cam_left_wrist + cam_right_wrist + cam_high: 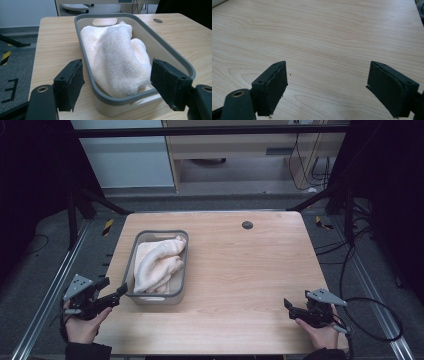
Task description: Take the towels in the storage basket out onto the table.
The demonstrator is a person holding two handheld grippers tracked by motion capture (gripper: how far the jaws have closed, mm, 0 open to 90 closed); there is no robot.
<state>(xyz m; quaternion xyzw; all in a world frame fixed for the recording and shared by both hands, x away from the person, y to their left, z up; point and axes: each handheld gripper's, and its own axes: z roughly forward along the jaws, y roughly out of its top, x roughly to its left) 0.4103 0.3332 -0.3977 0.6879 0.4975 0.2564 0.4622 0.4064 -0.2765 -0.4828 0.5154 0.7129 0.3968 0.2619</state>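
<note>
Left hand-held gripper (pixel 117 82): we held it released, jaws spread wide, low at the near left edge of the tabletop (pixel 240 270); in the high view it (pixel 120 292) sat just short of the basket's near left corner.
Towel (pixel 117 60): the cream towel lay bunched in the grey basket (pixel 172 57), straight ahead of the left hand-held gripper and between its two pads, mounded above the rim.
Step in hand, as we judged it: reaching in to take the towel out of the basket.
How to do it well: we judged that the left hand-held gripper should rise over the near rim, come down on the high fold in the middle of the towel, and close on cloth alone, well clear of the basket wall. A deep bite on a thick fold looked safer than a pinch at a thin edge, since terry cloth slides and sags.
Right hand-held gripper (pixel 327 85): it too was released, jaws wide, grasping nothing, over bare wood; in the high view it (pixel 290 306) waited at the near right, well apart from the basket.
Its use: we judged it could steady the basket or catch a hanging corner.
Hard to make out: the basket floor and the towel's edges and corners were hidden under the folds, so we could not tell whether it was one towel or several. The near wall below the rim was partly cut off by the left pads.
</note>
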